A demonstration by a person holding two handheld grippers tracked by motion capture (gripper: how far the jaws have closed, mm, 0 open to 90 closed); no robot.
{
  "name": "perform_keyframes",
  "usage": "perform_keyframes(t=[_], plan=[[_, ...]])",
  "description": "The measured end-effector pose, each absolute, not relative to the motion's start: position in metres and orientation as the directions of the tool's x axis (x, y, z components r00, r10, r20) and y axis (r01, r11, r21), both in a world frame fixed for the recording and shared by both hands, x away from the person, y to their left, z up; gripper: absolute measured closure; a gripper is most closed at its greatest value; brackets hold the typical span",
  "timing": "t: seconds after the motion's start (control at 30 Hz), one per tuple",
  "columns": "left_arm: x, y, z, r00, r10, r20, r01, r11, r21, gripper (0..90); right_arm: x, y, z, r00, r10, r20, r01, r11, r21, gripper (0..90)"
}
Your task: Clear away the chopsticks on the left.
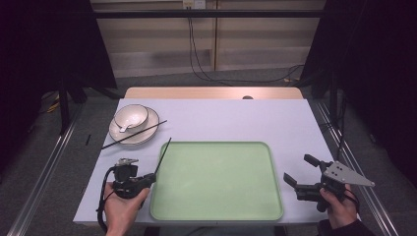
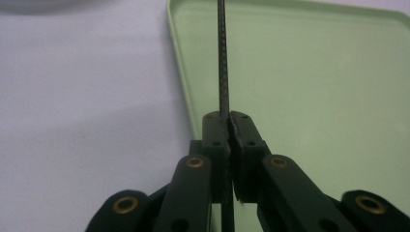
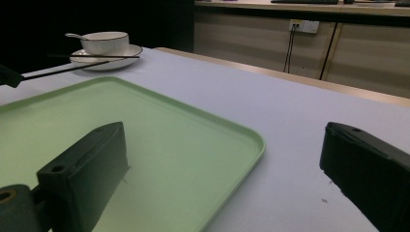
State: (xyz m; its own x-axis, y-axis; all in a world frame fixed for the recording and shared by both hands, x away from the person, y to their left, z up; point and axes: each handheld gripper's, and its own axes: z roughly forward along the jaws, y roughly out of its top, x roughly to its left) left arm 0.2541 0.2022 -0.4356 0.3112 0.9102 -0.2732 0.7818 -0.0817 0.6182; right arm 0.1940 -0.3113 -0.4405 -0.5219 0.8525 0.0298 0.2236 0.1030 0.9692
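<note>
A pale green tray (image 1: 216, 206) lies in the middle of the white table. My left gripper (image 1: 151, 177) sits at the tray's left edge, shut on a black chopstick (image 1: 163, 155) that points up and away over the rim. In the left gripper view the chopstick (image 2: 222, 58) runs straight out from between the closed jaws. A second chopstick (image 1: 134, 134) rests across a white plate (image 1: 147, 133) that carries a white bowl (image 1: 132, 114) with a spoon (image 1: 124, 128). My right gripper (image 1: 300, 171) stands open at the tray's right side, nothing between its jaws.
The table's wooden back edge (image 1: 211, 92) lies beyond the white cover. Black stands and cables (image 1: 196, 64) sit on the floor behind. In the right gripper view the tray (image 3: 145, 130) spreads to the left, with the plate (image 3: 104, 62) and bowl (image 3: 104, 42) far off.
</note>
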Motion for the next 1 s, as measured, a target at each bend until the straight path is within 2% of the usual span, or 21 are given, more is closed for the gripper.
perform_keyframes(t=[0.4,0.63,1.0], plan=[[0.258,0.177,-0.450,0.318,0.912,-0.260,0.800,-0.111,0.589,86.0,0.195,-0.311,-0.441,-0.527,0.849,0.030,0.225,0.105,0.969,2.6],[0.259,0.178,-0.459,0.312,0.917,-0.249,0.820,-0.127,0.559,85.8,0.195,-0.311,-0.441,-0.529,0.848,0.032,0.225,0.104,0.969,2.6],[0.259,0.175,-0.462,0.307,0.922,-0.235,0.809,-0.122,0.575,85.1,0.194,-0.311,-0.441,-0.533,0.846,0.036,0.230,0.104,0.968,2.6]])
